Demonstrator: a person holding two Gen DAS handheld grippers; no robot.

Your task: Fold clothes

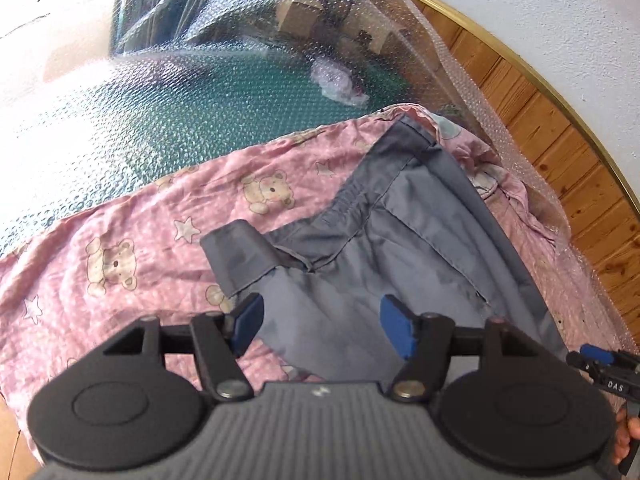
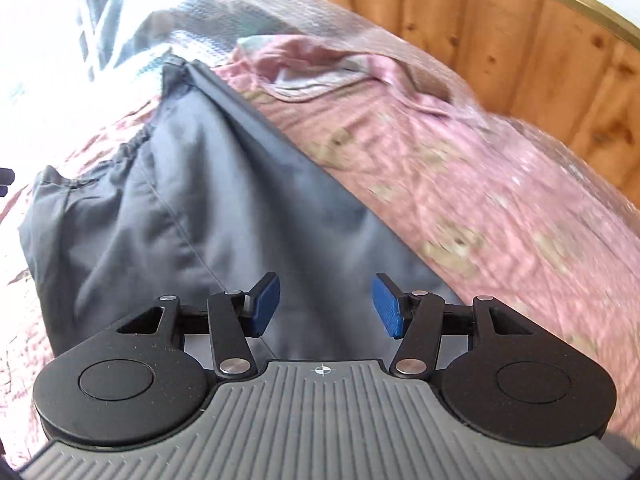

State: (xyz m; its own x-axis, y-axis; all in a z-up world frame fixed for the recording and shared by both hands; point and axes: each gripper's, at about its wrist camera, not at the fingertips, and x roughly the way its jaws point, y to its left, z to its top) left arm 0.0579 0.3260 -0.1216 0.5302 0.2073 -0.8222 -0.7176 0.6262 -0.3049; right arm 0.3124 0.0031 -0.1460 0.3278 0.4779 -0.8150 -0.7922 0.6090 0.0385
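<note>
Hovering both grippers over grey trousers (image 1: 400, 240) lying on pink bear-print blanket (image 1: 120, 216), waistband far. Left gripper (image 1: 322, 330) fingers wide, empty. Right gripper (image 2: 325, 306) fingers wide, empty. Am risking pinching blanket with slick cloth, dragging fold askew; right view blurring.

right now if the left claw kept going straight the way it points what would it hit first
Most likely the grey trousers spread on the pink teddy-bear sheet. The left claw is open and empty, angled down over the fabric near the waistband; how far above it is unclear.
</note>
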